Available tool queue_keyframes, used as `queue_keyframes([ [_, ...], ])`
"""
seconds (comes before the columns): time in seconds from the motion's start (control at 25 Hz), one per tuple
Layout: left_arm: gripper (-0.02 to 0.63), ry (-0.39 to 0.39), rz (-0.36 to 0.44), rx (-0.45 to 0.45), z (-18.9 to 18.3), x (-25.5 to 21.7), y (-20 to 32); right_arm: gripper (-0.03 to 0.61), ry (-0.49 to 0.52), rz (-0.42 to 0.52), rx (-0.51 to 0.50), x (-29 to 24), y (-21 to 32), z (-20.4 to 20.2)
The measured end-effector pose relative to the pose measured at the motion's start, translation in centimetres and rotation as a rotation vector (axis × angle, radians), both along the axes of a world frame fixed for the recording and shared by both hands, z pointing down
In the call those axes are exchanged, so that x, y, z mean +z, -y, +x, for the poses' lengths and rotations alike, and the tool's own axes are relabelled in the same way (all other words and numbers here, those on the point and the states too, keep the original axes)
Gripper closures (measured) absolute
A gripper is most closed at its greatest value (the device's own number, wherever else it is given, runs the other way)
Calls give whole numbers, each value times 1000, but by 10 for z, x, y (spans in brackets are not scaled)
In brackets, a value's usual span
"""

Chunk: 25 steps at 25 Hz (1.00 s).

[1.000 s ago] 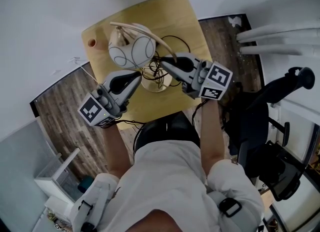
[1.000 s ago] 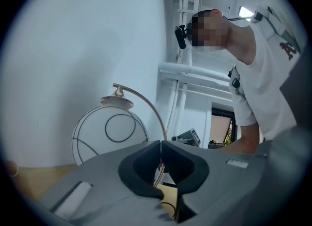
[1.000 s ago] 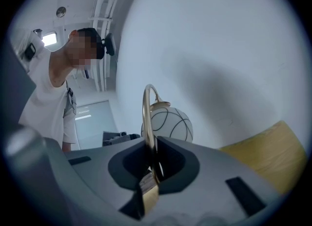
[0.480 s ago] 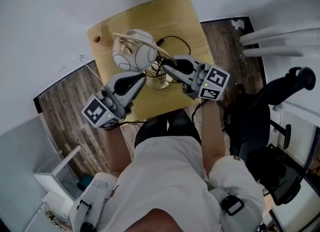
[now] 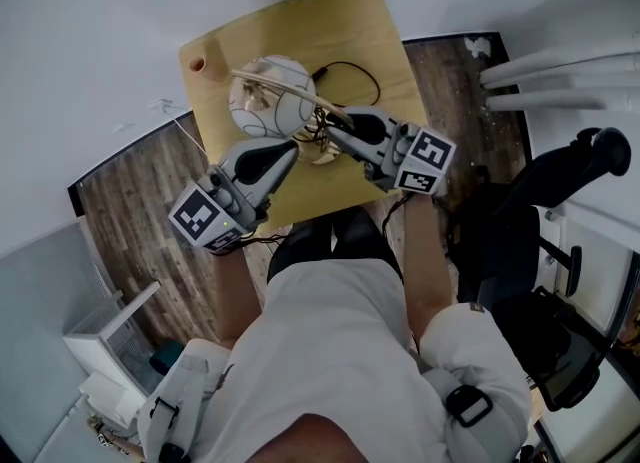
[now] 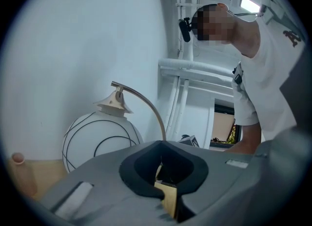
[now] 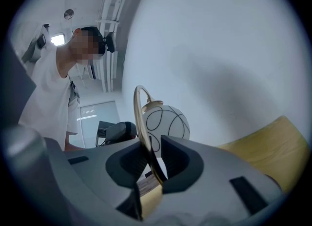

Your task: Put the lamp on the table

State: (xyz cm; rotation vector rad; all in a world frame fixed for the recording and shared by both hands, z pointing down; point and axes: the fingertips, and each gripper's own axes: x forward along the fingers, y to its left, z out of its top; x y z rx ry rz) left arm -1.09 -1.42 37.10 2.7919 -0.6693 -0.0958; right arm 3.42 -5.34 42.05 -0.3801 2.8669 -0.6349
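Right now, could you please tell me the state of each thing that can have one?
Lamp: standing on the wooden table, unlit.
Left gripper: shut.
Right gripper: open; jaws have just been opening, the lamp's curved arm between them.
Cord: loose, looped on the table.

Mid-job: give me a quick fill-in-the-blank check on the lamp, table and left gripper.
The lamp is over the yellow ____. Its round shade is ____ with thin black lines. The jaws of the left gripper are ____.
Missing words: table; white; shut.
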Motion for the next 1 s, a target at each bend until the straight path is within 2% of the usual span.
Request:
queue_keyframes([
  [0.56, 614, 6, -26, -19, 7, 2, -18, 499, -7, 27, 1, 5, -18, 2],
  [1.0, 614, 6, -53, -8, 12, 10, -33, 486, -63, 33, 4, 13, -35, -4],
])
